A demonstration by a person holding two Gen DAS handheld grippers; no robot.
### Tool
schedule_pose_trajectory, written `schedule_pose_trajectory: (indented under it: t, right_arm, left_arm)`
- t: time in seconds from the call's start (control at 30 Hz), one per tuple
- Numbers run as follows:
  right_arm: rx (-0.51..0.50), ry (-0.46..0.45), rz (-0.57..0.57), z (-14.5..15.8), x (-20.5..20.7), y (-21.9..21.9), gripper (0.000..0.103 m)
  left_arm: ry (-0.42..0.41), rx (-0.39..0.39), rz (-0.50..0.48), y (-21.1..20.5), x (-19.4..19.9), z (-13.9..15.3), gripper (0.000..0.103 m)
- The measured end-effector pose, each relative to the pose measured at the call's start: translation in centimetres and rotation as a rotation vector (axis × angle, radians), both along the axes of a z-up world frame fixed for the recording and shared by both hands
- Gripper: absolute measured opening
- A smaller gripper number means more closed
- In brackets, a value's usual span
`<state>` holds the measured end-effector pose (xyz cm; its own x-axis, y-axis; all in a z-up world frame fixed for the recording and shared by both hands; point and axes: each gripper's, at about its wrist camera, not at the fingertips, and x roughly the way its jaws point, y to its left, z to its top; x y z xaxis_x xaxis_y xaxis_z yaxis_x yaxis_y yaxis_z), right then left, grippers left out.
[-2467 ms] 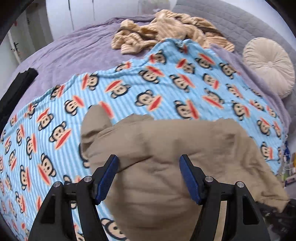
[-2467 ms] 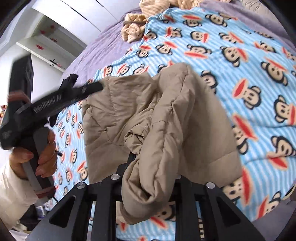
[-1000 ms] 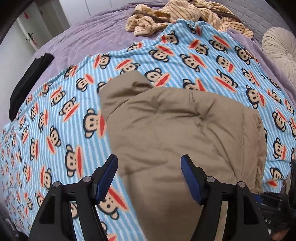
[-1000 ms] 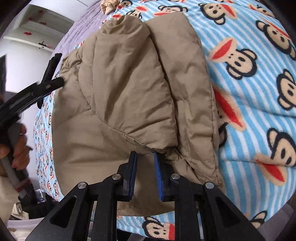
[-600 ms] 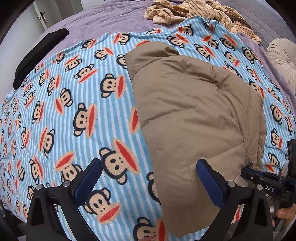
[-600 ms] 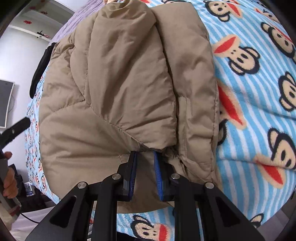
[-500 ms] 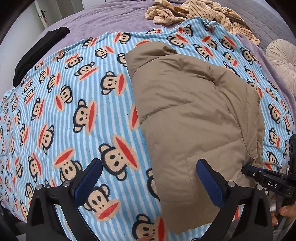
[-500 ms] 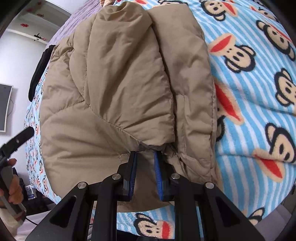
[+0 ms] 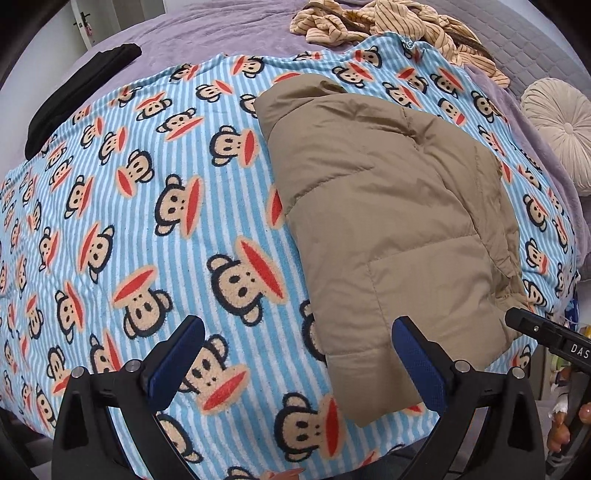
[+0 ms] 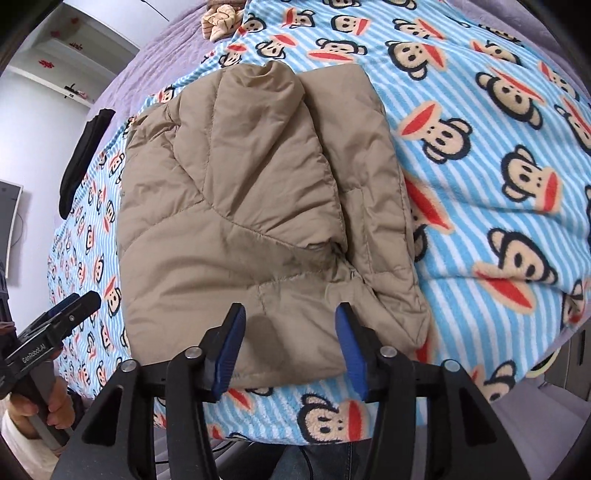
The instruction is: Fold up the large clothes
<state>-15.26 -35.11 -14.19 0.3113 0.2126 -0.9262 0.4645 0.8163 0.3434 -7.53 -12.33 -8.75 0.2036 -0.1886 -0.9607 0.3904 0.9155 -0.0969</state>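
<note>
A folded tan padded jacket [image 9: 388, 221] lies on a blue striped monkey-print blanket [image 9: 147, 221]; it also shows in the right wrist view [image 10: 258, 206], with a sleeve folded across its top. My left gripper [image 9: 295, 358] is open and empty, held above the blanket at the jacket's near left edge. My right gripper [image 10: 288, 347] is open and empty, just above the jacket's near hem. The right gripper's tip [image 9: 546, 332] shows at the right edge of the left wrist view. The left gripper [image 10: 55, 325] shows at the lower left of the right wrist view.
The blanket [image 10: 498, 147] covers a purple bed [image 9: 221, 33]. A striped beige garment [image 9: 388, 22] lies heaped at the far side. A black folded item [image 9: 81, 92] lies at the far left. A round cream cushion [image 9: 561, 125] sits at the right.
My right gripper has opened and let go of the jacket's hem, and pulled back a little. My left gripper has drawn back toward the near edge and stays open.
</note>
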Motion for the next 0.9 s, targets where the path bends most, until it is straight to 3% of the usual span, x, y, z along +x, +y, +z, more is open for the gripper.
schedule_pose_trajectory:
  t: [0.17, 0.37, 0.43, 0.77, 0.9]
  right_arm:
    - [-0.016, -0.028, -0.006, 1.4, -0.5, 0.2, 0.074]
    - [-0.013, -0.03, 0.009, 2.0, 0.2, -1.4, 0.076]
    - [-0.011, -0.02, 0.034, 1.9, 0.9, -2.1, 0.083]
    - [-0.015, 0.001, 0.109, 1.5, 5.7, -6.7, 0.086]
    - [-0.007, 0.016, 0.127, 0.8, 6.5, -8.1, 0.087]
  left_arm:
    - [0.007, 0.003, 0.001, 0.2, -0.2, -0.3, 0.101]
    - [0.02, 0.026, 0.047, -0.2, 1.1, -0.9, 0.101]
    - [0.032, 0.018, 0.075, -0.4, 1.8, -1.0, 0.101]
    - [0.052, 0.054, 0.126, -2.0, 4.0, -2.3, 0.101]
    - [0.073, 0.011, 0.125, -2.4, 4.5, -2.6, 0.101]
